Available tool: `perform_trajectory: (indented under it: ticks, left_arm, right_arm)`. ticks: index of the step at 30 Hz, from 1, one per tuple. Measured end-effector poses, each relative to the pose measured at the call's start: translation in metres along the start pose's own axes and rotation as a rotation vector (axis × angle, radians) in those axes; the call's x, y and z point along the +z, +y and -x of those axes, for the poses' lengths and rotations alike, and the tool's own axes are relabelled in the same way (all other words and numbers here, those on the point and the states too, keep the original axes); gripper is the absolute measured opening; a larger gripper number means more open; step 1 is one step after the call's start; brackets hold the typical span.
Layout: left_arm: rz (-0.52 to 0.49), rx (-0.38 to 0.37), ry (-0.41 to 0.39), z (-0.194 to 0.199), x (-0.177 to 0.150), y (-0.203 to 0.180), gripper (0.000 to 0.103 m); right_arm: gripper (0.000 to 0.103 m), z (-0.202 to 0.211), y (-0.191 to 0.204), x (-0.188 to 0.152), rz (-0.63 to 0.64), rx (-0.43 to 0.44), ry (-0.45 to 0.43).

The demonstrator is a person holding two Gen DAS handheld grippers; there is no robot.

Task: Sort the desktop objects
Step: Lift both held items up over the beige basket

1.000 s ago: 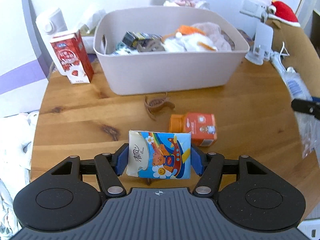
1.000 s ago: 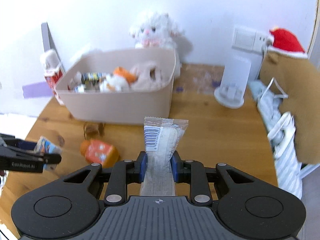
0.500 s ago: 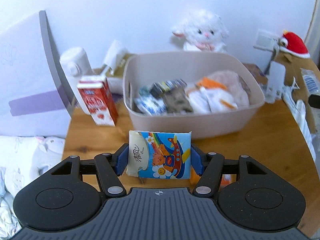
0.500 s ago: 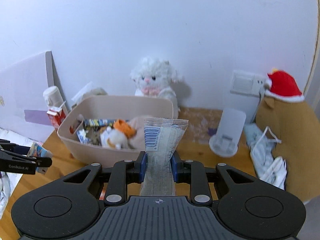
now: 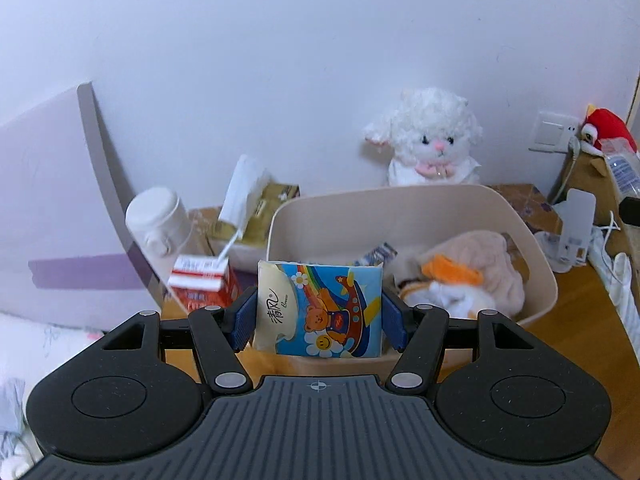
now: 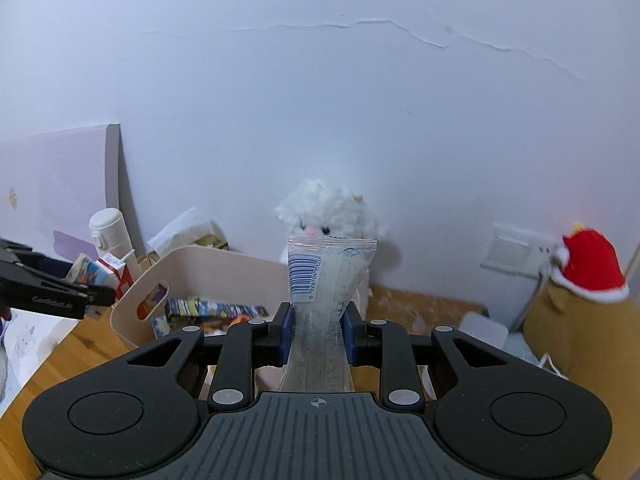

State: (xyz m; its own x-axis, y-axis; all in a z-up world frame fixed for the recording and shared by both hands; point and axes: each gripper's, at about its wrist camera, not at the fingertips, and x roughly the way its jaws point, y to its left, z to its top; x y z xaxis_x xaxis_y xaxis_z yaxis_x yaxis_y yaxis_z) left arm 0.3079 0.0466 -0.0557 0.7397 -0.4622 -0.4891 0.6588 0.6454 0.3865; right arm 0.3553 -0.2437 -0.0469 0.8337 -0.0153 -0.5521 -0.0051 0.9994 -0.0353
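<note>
My left gripper [image 5: 318, 316] is shut on a tissue pack [image 5: 320, 308] printed with a cartoon bear. It holds the pack up in front of the near rim of the beige storage bin [image 5: 536, 256]. The bin holds several items, among them an orange and white plush [image 5: 452, 280]. My right gripper [image 6: 316, 332] is shut on a clear plastic packet [image 6: 324, 280] with a barcode, held upright to the right of the bin [image 6: 192, 272]. The left gripper [image 6: 52, 292] with its tissue pack [image 6: 86, 272] shows at the left of the right wrist view.
A white lamb plush [image 5: 432, 140] sits behind the bin against the wall. A red milk carton [image 5: 204, 284], a white flask [image 5: 158, 220] and a tissue box [image 5: 260, 204] stand left of the bin. A brown plush with a red hat [image 6: 588, 300] is at the right.
Both grippers have risen from the wooden table with their loads. The left one has moved towards the bin; the orange item and hair clip on the table have dropped out of view.
</note>
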Motion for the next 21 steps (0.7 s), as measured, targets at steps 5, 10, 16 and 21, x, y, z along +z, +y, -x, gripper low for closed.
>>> perform_trajectory:
  ticks: [5,10,16,21]
  left_arm:
    - [-0.037,-0.002,0.0,-0.018,0.013,-0.01,0.064]
    - [-0.058,-0.01,0.024,-0.043,0.019,-0.021,0.064]
    - [-0.074,-0.023,0.061,-0.075,0.023,-0.031,0.064]
    - [-0.077,-0.031,0.11,-0.101,0.021,-0.034,0.064]
  right_arm:
    - [0.024,-0.017,0.002,0.013,0.02,0.009,-0.022]
    - [0.024,-0.041,0.0,0.023,0.015,0.032,-0.034]
    - [0.024,-0.08,-0.001,0.025,-0.042,0.072,-0.009]
    - [0.024,-0.112,0.009,0.021,-0.026,0.112,0.026]
